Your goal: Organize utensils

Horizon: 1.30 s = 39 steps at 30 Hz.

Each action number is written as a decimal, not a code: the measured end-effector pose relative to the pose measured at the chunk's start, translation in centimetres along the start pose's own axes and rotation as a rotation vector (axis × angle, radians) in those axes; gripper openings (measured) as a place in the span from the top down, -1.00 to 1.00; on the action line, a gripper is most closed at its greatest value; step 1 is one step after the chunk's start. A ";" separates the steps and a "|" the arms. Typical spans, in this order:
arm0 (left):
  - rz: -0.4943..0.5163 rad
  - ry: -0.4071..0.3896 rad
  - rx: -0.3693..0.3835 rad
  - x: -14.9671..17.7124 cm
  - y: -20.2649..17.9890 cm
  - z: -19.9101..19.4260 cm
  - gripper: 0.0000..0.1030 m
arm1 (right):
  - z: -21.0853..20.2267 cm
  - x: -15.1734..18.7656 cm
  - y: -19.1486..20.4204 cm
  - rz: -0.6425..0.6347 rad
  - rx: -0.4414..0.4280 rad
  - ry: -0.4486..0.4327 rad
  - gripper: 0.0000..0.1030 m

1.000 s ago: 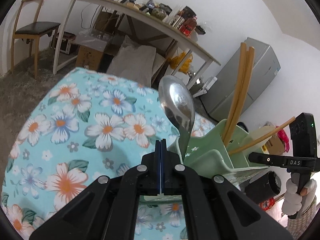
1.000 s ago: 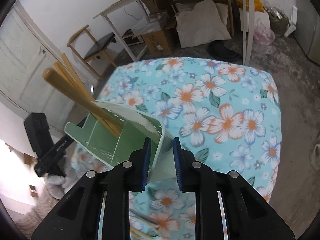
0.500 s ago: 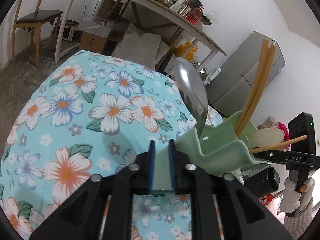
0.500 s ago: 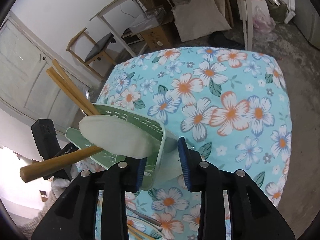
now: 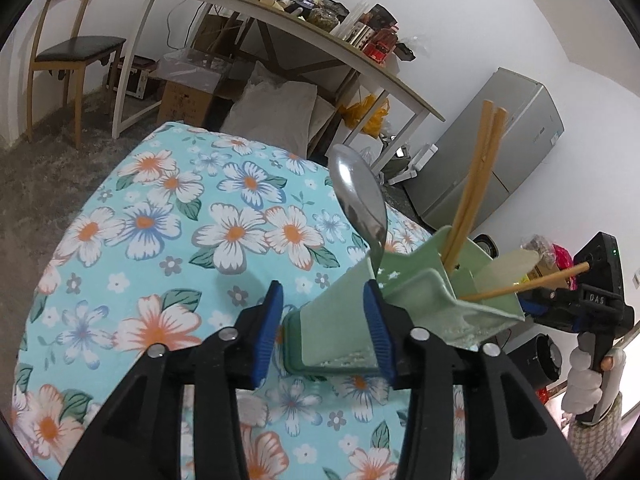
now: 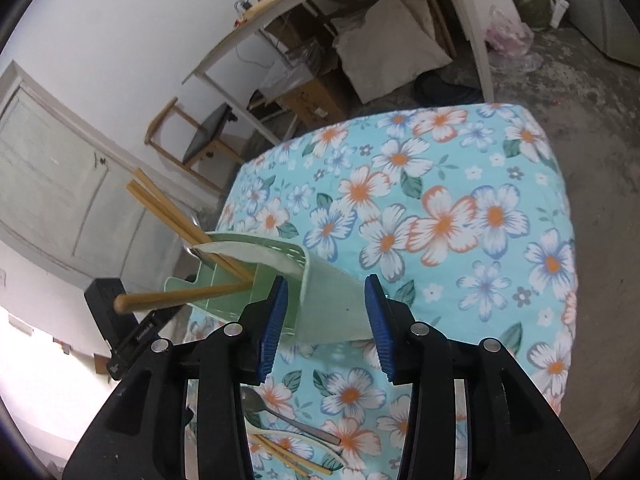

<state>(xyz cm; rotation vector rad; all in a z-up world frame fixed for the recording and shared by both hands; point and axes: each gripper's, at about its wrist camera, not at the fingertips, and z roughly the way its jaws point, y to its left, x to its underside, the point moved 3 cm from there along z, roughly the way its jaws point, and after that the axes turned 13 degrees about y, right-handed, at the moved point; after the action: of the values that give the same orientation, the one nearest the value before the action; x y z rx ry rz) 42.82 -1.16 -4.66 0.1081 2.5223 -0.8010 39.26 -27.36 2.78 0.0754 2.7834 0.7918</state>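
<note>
A pale green utensil holder (image 5: 344,320) stands on the floral tablecloth (image 5: 160,240). It holds a metal spoon (image 5: 360,196), two wooden chopsticks (image 5: 472,184) and a wooden-handled white spatula (image 5: 516,276). My left gripper (image 5: 324,332) is open, its blue pads on either side of the holder's base. In the right wrist view the holder (image 6: 320,300) sits between the open pads of my right gripper (image 6: 324,320). A spoon (image 6: 288,416), chopsticks (image 6: 296,460) and a pale utensil (image 6: 296,438) lie on the cloth below the right gripper.
The table's far edges drop to a grey floor. Beyond are a wooden chair (image 5: 68,56), a long white desk (image 5: 280,28) with clutter, boxes and cushions under it, and a grey fridge (image 5: 492,164). The other hand-held gripper (image 5: 592,320) shows at the right.
Both grippers have opened wide: the left went from shut to open, and the right released the holder's wall. A white spatula now stands in the holder.
</note>
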 end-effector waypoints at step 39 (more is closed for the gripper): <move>0.147 0.066 -0.252 21.3 -0.8 -8.8 -0.37 | 7.2 27.2 6.0 -0.271 0.492 -0.142 -0.85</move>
<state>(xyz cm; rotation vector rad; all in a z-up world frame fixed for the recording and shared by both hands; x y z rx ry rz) 20.16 1.58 -8.12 0.2353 2.6180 -0.4240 14.63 -15.45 -5.96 -0.1498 2.7042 0.0293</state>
